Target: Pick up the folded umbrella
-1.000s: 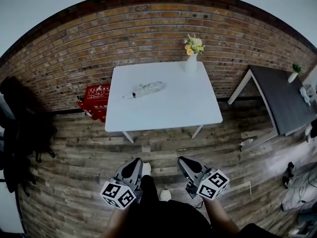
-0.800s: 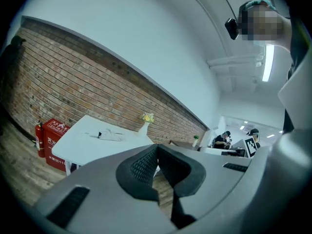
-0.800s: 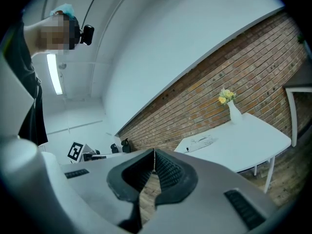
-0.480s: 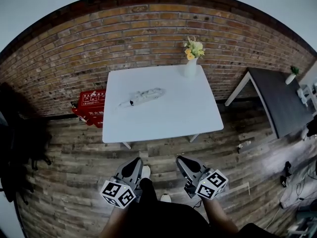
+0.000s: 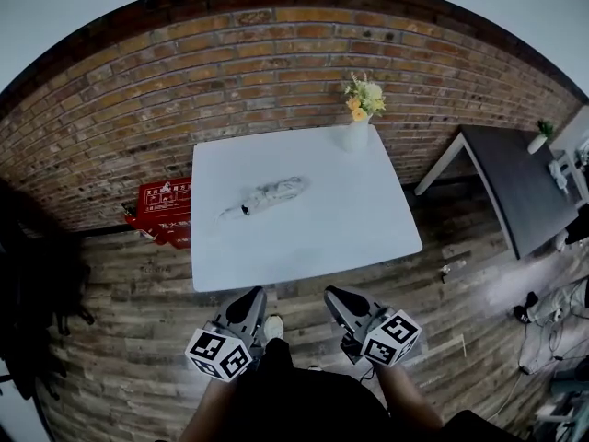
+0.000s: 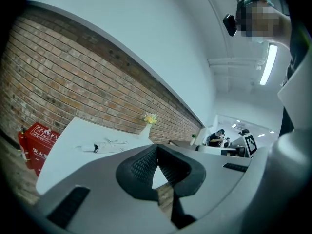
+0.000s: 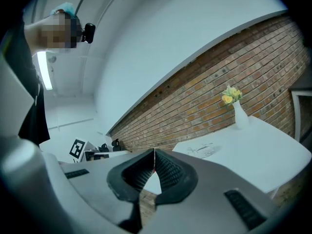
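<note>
1. White is the colour of the table (image 5: pixel 350 219), which is set against a brick wall (image 5: pixel 184 90) on a wooden floor (image 5: pixel 120 339).
2. The folded umbrella (image 5: pixel 265 194) is laid flat on the table top, toward the left and the back. It is well apart from the vase of flowers (image 5: pixel 357 129) at the back right corner.
3. A red box (image 5: pixel 164 212) is seen on the floor just beside the table's left edge.
4. The left gripper (image 5: pixel 248 297) and the right gripper (image 5: pixel 333 296) are held low near the table's front edge, well apart from the umbrella.
5. In the left gripper view the two jaws are pressed together at the tips, and nothing is held between them.
6. The same is seen in the right gripper view: the jaws are closed on nothing.
7. No part of the task looks done yet. The umbrella is not touched.
8. Much is left. The umbrella must be reached, a gripper's jaws must be opened, and the umbrella must be gripped and lifted.
</note>
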The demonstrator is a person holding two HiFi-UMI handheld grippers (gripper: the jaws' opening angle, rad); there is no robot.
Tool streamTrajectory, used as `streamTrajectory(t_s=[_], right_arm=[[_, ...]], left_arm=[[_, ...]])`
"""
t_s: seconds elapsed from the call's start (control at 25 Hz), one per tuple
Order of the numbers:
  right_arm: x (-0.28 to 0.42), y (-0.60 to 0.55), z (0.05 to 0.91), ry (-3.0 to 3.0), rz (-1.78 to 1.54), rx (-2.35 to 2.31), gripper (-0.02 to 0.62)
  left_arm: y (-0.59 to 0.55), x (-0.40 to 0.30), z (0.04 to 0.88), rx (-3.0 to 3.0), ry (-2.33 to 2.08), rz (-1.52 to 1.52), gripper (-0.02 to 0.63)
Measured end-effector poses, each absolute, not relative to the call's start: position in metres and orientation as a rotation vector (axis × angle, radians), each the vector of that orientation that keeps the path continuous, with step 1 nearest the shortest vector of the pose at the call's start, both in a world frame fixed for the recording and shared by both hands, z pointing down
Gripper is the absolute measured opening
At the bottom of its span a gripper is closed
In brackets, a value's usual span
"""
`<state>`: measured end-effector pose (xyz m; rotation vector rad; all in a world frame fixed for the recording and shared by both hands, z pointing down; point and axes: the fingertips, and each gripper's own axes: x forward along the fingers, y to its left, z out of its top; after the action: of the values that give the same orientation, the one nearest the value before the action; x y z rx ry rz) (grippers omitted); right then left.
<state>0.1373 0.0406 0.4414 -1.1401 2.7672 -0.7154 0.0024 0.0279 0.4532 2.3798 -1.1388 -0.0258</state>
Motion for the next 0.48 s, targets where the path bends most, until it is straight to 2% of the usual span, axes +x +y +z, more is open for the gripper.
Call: streamTrajectory(t_s=[0.48], right_arm=[[0.076,-0.035,0.446,2.804,-0.699,-1.181,0.023]], left_arm=[[-0.052,-0.057,0.469,2.345,-1.084,-0.056,0.014]])
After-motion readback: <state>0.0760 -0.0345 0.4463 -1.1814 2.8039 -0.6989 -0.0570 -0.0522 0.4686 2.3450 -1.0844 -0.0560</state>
